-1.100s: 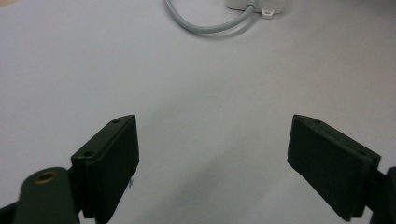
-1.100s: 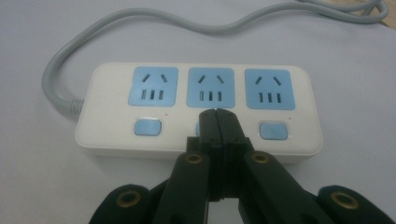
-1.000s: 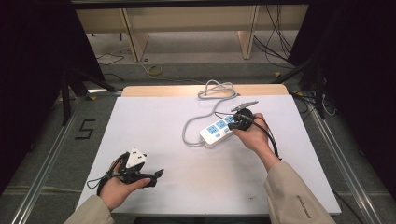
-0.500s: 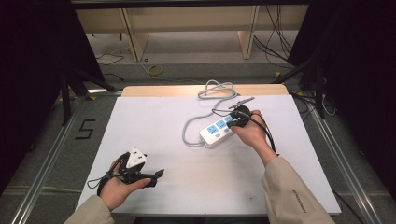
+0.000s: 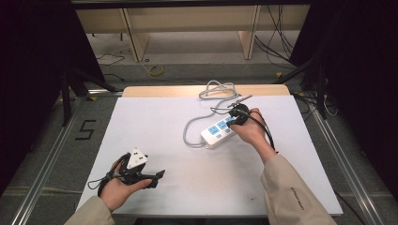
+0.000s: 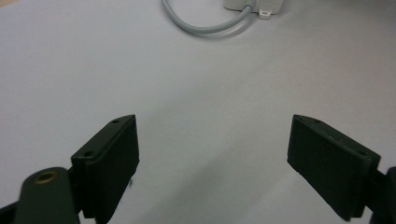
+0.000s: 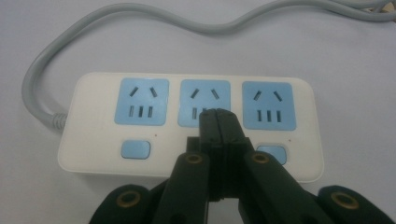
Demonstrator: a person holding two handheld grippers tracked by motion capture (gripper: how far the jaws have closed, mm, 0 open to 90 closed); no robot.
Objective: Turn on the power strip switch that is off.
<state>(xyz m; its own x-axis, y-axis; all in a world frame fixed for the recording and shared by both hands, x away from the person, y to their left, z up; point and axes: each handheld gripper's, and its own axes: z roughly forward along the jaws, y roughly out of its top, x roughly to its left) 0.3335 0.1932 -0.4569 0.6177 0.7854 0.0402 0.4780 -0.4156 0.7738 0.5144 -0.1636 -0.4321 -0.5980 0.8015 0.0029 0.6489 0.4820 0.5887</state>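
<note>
middle switch (image 7: 219,150) hidden behind right tool (image 7: 218,116)

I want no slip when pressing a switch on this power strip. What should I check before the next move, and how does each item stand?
1. Right tool shut, nothing between its jaws: ok.
2. Tip over the middle switch of the power strip: cannot tell; that switch is hidden behind the jaws.
3. Strip flat on the table: ok.
4. Grey cord out of the tip's path: ok.
5. Left tool open, apart from the strip: ok.
</note>
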